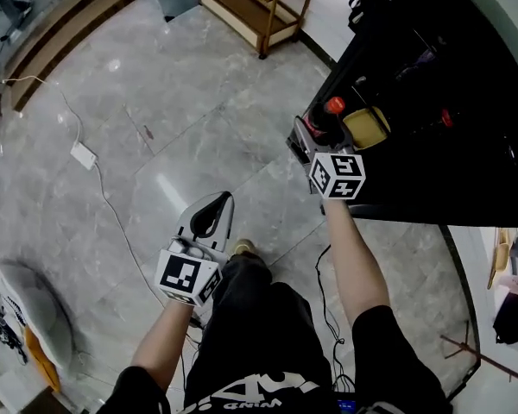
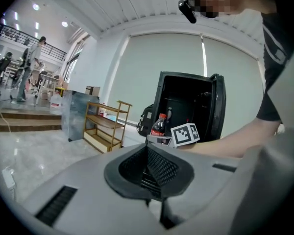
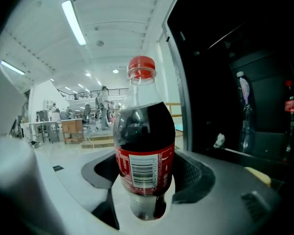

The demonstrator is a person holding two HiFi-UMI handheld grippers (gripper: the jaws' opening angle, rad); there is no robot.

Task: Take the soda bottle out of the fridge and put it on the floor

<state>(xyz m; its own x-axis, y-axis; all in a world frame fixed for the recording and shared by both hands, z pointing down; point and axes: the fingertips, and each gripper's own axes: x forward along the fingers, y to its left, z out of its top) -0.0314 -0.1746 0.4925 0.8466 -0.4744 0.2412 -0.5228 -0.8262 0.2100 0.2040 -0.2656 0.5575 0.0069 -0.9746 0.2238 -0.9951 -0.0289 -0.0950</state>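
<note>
Right gripper [image 3: 147, 180] pinching the soda bottle [image 3: 144, 146] low on its body, below the label. The bottle stands upright between the jaws, red cap above, with the open fridge [image 3: 245, 82] interior just beyond and to the right. Left gripper [image 2: 149, 168] idle, jaws pressed together on nothing, well back from the fridge over the floor [image 1: 155, 128]. Step in hand looks like the lift-out — next move calls for drawing the bottle clear of the doorway, lowering it upright onto bare tile beneath the claw, then spreading the jaws.
</note>
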